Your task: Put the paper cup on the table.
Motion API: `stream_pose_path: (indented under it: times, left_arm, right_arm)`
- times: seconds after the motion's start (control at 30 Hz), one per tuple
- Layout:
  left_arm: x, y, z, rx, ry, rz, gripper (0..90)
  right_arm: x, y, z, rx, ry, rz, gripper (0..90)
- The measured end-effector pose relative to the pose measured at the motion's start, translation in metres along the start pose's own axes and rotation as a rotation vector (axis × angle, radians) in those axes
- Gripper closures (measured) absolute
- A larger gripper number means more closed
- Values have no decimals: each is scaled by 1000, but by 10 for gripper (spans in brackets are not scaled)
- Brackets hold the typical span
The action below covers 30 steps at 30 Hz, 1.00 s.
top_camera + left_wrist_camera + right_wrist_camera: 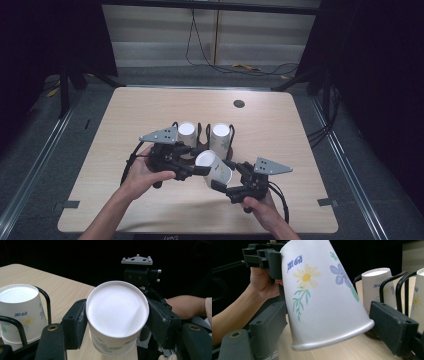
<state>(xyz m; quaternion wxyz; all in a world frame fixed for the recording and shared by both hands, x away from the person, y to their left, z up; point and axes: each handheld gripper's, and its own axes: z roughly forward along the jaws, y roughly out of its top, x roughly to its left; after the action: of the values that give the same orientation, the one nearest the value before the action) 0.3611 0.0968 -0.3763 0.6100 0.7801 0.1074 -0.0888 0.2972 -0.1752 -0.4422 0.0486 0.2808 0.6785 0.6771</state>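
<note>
A white paper cup (214, 167) printed with flowers hangs tilted above the table's near middle, base up and toward the left. My left gripper (199, 161) is shut on its base end; in the left gripper view the pads (75, 325) press both sides of the cup (117, 315). My right gripper (226, 175) is shut on the rim end, where its pads (394, 327) touch the cup (322, 290). Two more cups (187, 132) (220, 137) stand upside down in a black wire rack (200, 131) just behind.
The wooden table (150, 200) has a small black round grommet (239, 104) near its far edge. Black cables (200, 55) trail over the floor behind the table. The racked cups (378, 287) sit close behind the held one.
</note>
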Motion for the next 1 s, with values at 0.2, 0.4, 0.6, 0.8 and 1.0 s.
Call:
stream_pose_path:
  times: [0.2,0.4,0.6,0.8,1.0]
  left_arm:
    - [-1,0,1,1,-10,0,364]
    - [1,0,1,-4,-11,-13,364]
    - [3,-2,0,-4,-12,-26,359]
    - [6,-3,1,-8,6,-50,328]
    - [7,-4,3,8,16,-53,271]
  right_arm:
    - [1,-2,2,-8,5,11,162]
    - [1,-2,2,0,14,11,195]
    - [0,-2,2,13,15,-5,228]
    - [-1,-2,1,25,19,-6,252]
    - [-2,0,0,31,16,-12,266]
